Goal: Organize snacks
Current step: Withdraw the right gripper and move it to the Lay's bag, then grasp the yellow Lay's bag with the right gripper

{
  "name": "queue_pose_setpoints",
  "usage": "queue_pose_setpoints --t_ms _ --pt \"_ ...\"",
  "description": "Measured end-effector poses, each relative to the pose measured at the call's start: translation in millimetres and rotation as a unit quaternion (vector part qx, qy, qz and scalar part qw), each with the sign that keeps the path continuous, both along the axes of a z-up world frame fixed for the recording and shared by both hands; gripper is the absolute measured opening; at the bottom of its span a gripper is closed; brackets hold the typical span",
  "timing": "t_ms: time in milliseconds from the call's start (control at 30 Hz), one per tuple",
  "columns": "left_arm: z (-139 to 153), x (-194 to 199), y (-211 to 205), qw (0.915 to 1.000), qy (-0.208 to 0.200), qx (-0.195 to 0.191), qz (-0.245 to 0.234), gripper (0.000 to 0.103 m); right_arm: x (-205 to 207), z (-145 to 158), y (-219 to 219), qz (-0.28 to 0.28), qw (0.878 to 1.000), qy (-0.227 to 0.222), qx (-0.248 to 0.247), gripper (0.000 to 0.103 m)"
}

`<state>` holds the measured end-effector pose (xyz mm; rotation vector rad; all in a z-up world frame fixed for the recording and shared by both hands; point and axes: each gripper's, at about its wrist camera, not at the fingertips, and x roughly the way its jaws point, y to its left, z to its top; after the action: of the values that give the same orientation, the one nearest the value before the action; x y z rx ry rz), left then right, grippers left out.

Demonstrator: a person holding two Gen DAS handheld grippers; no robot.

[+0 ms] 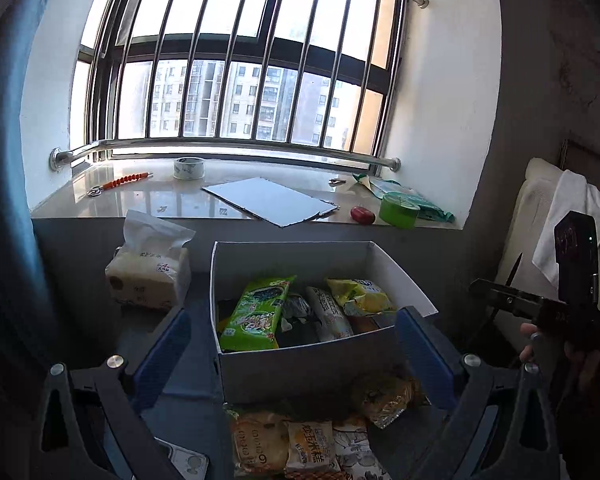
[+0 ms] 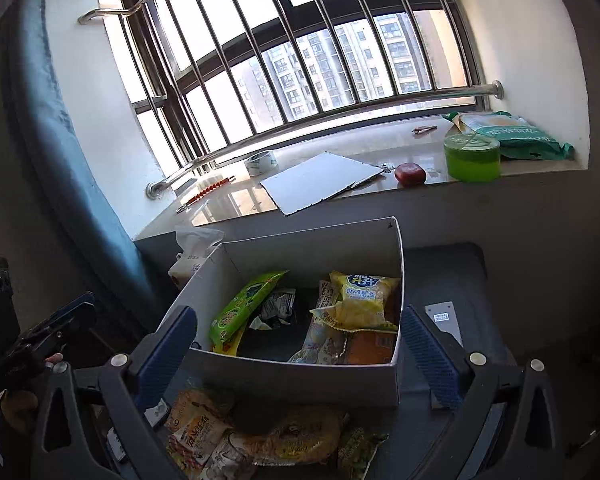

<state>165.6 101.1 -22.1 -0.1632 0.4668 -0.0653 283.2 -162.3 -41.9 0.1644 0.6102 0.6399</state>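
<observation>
A white cardboard box (image 1: 300, 372) stands on a dark table and holds several snack packs, among them a green pack (image 1: 256, 314) and a yellow pack (image 1: 360, 296). The box (image 2: 300, 380) with its green pack (image 2: 240, 308) and yellow pack (image 2: 364, 300) also shows in the right wrist view. Loose snack packs (image 1: 300, 444) lie in front of the box, also in the right wrist view (image 2: 260, 440). My left gripper (image 1: 296, 356) is open and empty, above the loose packs before the box. My right gripper (image 2: 300, 352) is open and empty, in the same area.
A tissue pack (image 1: 148, 268) stands left of the box. The windowsill (image 1: 180, 200) carries a tape roll (image 1: 189, 168), a flat white board (image 1: 268, 200), a red object (image 1: 363, 215), a green tub (image 1: 399, 210) and a green bag (image 2: 512, 136). A blue curtain (image 2: 60, 160) hangs left.
</observation>
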Motion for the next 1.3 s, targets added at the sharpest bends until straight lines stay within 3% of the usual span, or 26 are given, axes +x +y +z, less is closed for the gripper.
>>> queue_pose_setpoints --t_ms 200,333,500,633,967,1100,1300 --pt "-19.9 -86.1 -24.5 0.9994 -0.031 0.016 -0.005 0.103 -82.3 -15.1 -31.0 0.017 0.999 -0.028 0.002 0.103" --pt "-42.2 -126.5 -38.5 0.9997 -0.022 -0.005 -0.007 0.103 -127.2 -35.7 -53.4 -0.001 1.000 -0.029 0.007 0.103" --pt "-66.4 -148.0 -53.9 0.9995 0.002 -0.028 -0.014 0.103 -166.0 -75.1 -74.0 -0.035 0.999 0.004 0.008 0.103" --pt "-79.4 -150.1 -65.2 0.9990 0.021 -0.035 -0.020 0.103 -179.6 -98.0 -73.0 -0.025 0.999 0.034 -0.013 0.103" --pt "-96.6 -136.0 -81.0 0.9971 0.057 -0.040 -0.030 0.103 -165.9 -102.3 -41.8 -0.008 0.999 0.018 -0.049 0.103" --pt "-107.2 -128.5 -84.8 0.9952 0.079 -0.047 -0.032 0.103 -133.5 -100.5 -12.5 0.004 0.996 0.025 -0.082 0.103" --pt "-110.3 -131.0 -80.3 0.9951 0.078 -0.055 -0.027 0.103 -66.6 -105.1 43.9 0.021 0.989 0.039 -0.138 0.103"
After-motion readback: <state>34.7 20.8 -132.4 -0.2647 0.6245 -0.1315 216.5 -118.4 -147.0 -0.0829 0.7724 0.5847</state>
